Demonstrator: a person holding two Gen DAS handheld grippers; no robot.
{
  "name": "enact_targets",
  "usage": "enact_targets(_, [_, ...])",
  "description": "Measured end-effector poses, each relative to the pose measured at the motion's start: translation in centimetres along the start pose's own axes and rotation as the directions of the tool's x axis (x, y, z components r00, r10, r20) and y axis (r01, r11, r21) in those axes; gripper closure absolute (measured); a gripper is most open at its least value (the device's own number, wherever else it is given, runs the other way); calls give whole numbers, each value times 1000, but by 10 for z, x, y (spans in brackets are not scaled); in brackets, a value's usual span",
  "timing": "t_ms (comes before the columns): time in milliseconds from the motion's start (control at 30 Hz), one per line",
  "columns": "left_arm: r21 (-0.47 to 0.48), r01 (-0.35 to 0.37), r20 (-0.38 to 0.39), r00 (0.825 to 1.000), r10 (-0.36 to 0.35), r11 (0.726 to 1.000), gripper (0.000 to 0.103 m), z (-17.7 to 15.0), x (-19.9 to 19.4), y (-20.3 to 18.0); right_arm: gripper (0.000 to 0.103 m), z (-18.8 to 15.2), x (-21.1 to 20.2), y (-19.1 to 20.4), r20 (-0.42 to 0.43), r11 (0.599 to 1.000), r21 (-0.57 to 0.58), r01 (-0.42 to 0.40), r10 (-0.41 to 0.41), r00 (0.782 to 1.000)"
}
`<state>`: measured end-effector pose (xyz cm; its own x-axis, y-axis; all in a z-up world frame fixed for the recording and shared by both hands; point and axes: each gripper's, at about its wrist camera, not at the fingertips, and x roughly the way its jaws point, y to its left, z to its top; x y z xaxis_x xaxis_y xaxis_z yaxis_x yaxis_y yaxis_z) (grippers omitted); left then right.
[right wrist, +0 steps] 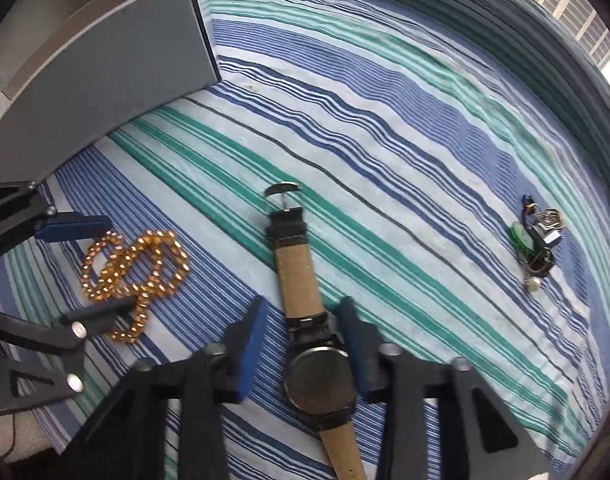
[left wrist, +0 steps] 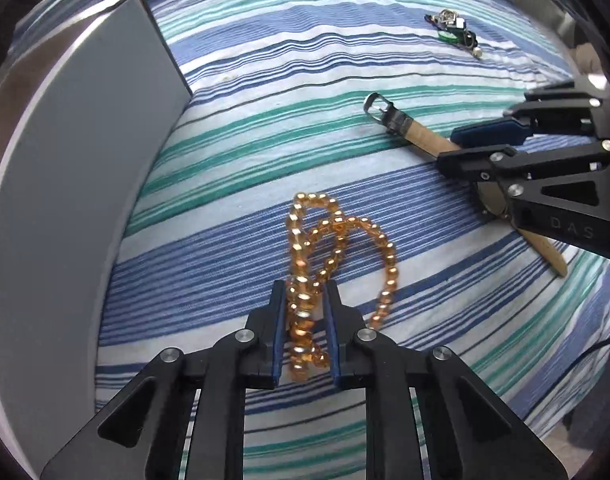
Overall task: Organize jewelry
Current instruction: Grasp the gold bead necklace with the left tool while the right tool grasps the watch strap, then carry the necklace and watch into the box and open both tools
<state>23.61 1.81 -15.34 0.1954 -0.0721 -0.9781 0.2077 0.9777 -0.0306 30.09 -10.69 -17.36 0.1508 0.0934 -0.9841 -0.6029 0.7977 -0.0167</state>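
Observation:
An amber bead necklace (left wrist: 345, 232) lies coiled on the striped cloth (left wrist: 265, 128). My left gripper (left wrist: 305, 284) points down at it, and its blue pads press a bunch of strands between them. In the right wrist view the necklace (right wrist: 145, 264) lies at the left, between the left gripper's fingers (right wrist: 77, 226). A watch (right wrist: 297, 276) with a tan strap and dark case lies face down. My right gripper (right wrist: 303, 306) straddles it where the strap meets the case, with a gap at each pad. From the left wrist view the right gripper (left wrist: 451, 146) sits over the watch (left wrist: 421, 134).
A grey box (left wrist: 85, 160) stands at the left, its wall close to the necklace; it appears top left as the grey box (right wrist: 105, 60) in the right wrist view. A small pile of jewelry (right wrist: 537, 240) with a green piece and a pearl lies to the right.

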Motion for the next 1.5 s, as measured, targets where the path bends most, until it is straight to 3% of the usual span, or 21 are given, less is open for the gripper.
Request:
enact_targets(33, [-14,11,14,1000,-11,1000,98,0,-6,4,81,-2,-5,-4,7,999,30,-19,19,1000])
enact_targets(200, [-94,98,90,992,-90,991,98,-13,-53,26,81,-23,-48,-20,102,993,106,-53,42,994])
enact_targets(433, [-160,127,192,977,-95,979,98,-45,-122,52,81,-47,-123,-27,267,977,177,-120,69,961])
enact_targets(700, [-243,143,286,956,-70,960,98,-60,-194,88,81,-34,-194,-6,403,978,151,-141,69,913])
enact_targets(900, [-281,112,368,930,-1,953,98,-68,-261,122,81,-5,-238,26,481,985,87,-152,92,872])
enact_targets(1067, [-334,41,413,904,107,942,98,-75,-300,154,81,29,-259,61,526,984,23,-178,140,839])
enact_targets(1300, [-401,-73,398,884,245,913,98,-84,-298,179,81,70,-276,111,566,972,-67,-227,224,793])
enact_targets(1500, [-431,-131,369,877,307,893,98,-88,-274,191,81,97,-278,145,558,965,-123,-233,261,788])
